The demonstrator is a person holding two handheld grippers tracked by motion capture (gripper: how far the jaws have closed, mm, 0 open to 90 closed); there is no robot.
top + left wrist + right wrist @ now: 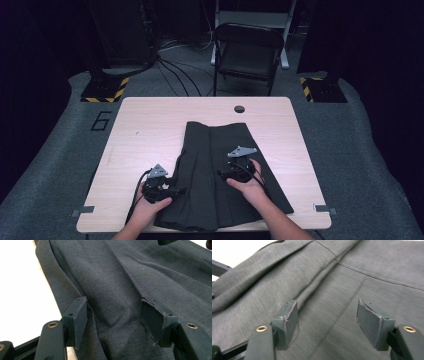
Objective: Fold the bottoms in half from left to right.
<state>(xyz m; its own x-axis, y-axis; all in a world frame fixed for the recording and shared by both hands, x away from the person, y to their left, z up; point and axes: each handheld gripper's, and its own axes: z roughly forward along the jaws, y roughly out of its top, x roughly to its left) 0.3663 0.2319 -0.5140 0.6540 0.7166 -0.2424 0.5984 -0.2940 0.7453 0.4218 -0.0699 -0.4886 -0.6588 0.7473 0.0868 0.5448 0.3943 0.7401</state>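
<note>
Spread lengthwise down the middle of the light wooden table point(150, 120) lies a dark grey pleated skirt point(215, 165), its wide hem at the near edge. Beyond the table stand a black folding chair point(247, 50) and loose cables on grey floor. Left gripper point(172, 191) sits at the skirt's left edge, jaws apart over a fold; right gripper point(235, 170) hangs over the cloth, jaws spread, gripping nothing.
</note>
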